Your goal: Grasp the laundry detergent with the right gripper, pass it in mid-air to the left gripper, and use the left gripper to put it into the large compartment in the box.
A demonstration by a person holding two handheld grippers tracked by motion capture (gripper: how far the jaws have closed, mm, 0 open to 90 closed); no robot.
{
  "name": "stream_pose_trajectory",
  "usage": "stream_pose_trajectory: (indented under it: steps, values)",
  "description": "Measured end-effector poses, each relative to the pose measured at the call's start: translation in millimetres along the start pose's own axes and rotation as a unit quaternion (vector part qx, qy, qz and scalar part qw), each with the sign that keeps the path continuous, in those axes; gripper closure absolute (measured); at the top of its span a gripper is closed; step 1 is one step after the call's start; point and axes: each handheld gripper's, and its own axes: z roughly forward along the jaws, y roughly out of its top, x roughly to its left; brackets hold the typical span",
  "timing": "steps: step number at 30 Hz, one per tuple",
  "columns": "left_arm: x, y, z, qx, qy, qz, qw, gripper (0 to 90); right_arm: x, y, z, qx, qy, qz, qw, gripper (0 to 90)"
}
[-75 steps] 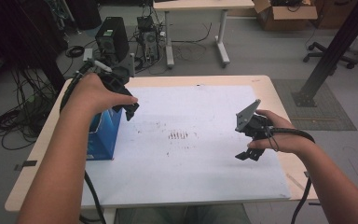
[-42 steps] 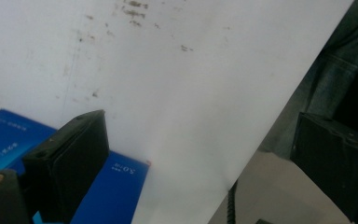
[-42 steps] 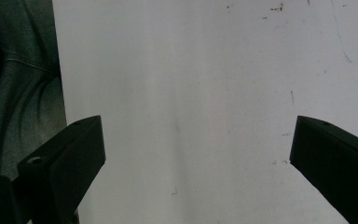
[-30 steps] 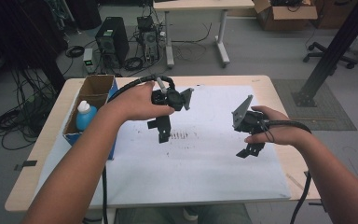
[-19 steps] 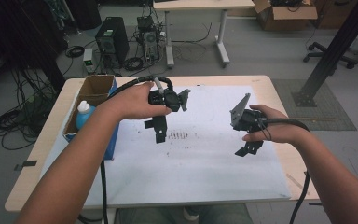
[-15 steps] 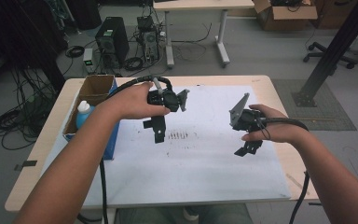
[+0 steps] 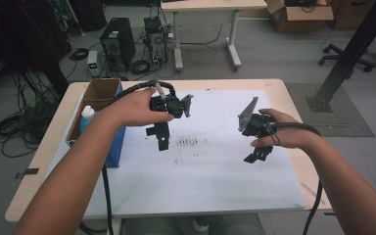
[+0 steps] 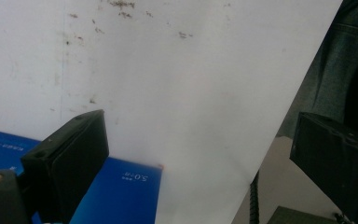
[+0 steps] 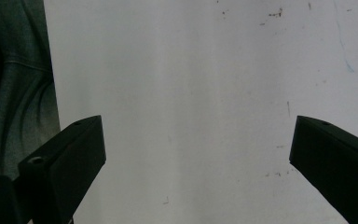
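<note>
blue box (image 7: pixel 113 147), white speckled sheet (image 7: pixel 215 166)

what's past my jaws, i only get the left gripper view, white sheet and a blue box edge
Observer: In the high view that blue box sits at the table's left edge, with a white bottle standing in the cardboard tray beside it.
Operator: where's my left gripper over the table
Observer: The left gripper hangs above the white sheet, near a cluster of small dark marks.
Operator: and the other one
Observer: The right gripper hangs over the sheet's right part; the right gripper view shows its jaws wide apart with nothing between them.
</note>
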Motion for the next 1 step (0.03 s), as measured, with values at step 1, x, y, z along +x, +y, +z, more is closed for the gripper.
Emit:
stream_pose_trajectory:
  steps: [1]
  values:
    - [-0.4,-0.4,-0.2,-0.001,0.0,-0.001,1.0,4.8,0.3,0.3,-0.9,-0.004,-0.001,0.0,1.0,3.4]
